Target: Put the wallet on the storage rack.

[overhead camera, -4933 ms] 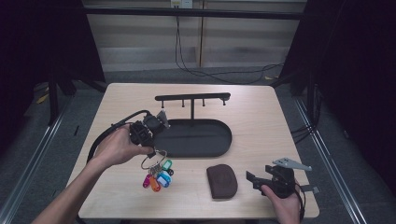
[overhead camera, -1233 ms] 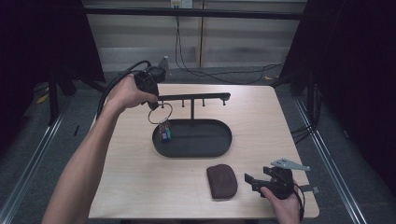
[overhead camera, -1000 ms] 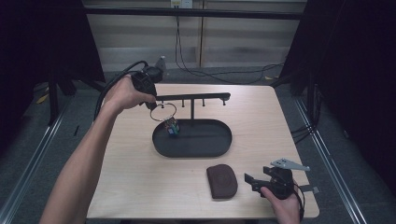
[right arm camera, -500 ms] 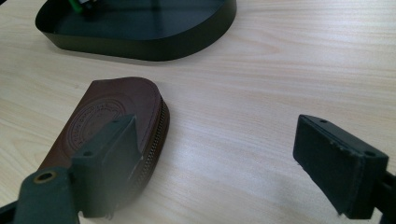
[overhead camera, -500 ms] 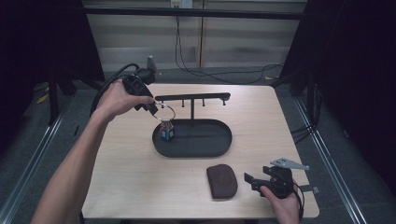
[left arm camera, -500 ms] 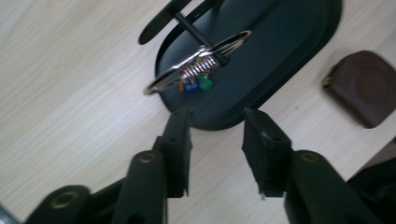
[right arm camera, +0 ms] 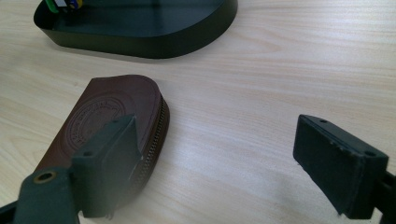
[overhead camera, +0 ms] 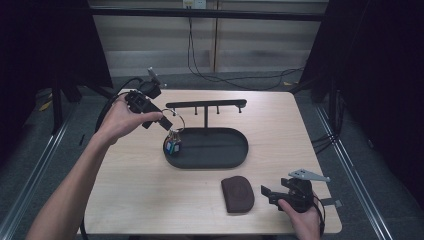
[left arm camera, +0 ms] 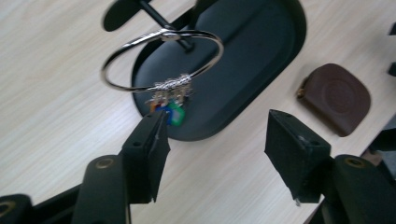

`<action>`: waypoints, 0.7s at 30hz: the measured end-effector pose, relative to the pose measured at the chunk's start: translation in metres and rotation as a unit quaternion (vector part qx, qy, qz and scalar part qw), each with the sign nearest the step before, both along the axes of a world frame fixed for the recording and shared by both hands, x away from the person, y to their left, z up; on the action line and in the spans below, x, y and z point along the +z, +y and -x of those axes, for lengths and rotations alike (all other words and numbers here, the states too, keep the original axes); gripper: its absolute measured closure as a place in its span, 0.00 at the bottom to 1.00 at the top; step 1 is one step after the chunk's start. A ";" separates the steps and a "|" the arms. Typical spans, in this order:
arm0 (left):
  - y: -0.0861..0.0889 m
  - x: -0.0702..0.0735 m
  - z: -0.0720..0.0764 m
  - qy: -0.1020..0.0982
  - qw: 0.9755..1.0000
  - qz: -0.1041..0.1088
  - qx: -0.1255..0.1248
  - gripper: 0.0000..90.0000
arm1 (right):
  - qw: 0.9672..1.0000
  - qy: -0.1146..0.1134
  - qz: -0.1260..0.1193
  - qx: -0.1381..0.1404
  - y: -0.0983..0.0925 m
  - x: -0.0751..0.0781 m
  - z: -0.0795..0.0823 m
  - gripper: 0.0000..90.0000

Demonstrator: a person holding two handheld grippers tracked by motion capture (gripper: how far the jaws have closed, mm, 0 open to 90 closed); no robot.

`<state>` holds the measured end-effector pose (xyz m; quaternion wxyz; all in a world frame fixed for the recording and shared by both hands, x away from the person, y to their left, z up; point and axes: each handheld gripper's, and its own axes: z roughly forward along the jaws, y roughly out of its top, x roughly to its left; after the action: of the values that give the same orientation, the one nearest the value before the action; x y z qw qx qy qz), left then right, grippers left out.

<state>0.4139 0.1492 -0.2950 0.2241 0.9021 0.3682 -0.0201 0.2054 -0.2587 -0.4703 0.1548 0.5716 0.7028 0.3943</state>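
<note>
Hanging from the rack point(overhead camera: 206, 104), the key ring point(left arm camera: 161, 60).

From the high view I see the pale wooden surface point(overhead camera: 150, 200) evenly lit from above, while the room around it falls into near black. Shadows are soft and short. In both gripper views my own black jaws sit blurred up close, and the thin silver key ring point(left arm camera: 161, 60) catches a bright glint.

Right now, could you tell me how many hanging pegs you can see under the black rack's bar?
3: one near the left end holding the key ring, one left of the post, one near the right end. Others may be hidden.
</note>
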 end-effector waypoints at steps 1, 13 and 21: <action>0.000 -0.001 0.001 -0.002 1.000 0.005 0.000 0.41 | 1.000 0.000 0.000 0.001 0.000 0.000 0.000 0.16; 0.014 -0.032 0.025 -0.023 0.999 0.034 0.029 0.32 | 1.000 -0.002 0.002 0.000 0.000 0.001 0.002 0.16; 0.030 -0.051 0.041 -0.036 0.995 0.085 0.038 0.26 | 1.000 0.000 0.005 0.000 0.001 -0.001 -0.001 0.16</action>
<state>0.3729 0.1791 -0.3458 0.3135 0.8653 0.3910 -0.0098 0.2062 -0.2575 -0.4709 0.1570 0.5707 0.7049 0.3909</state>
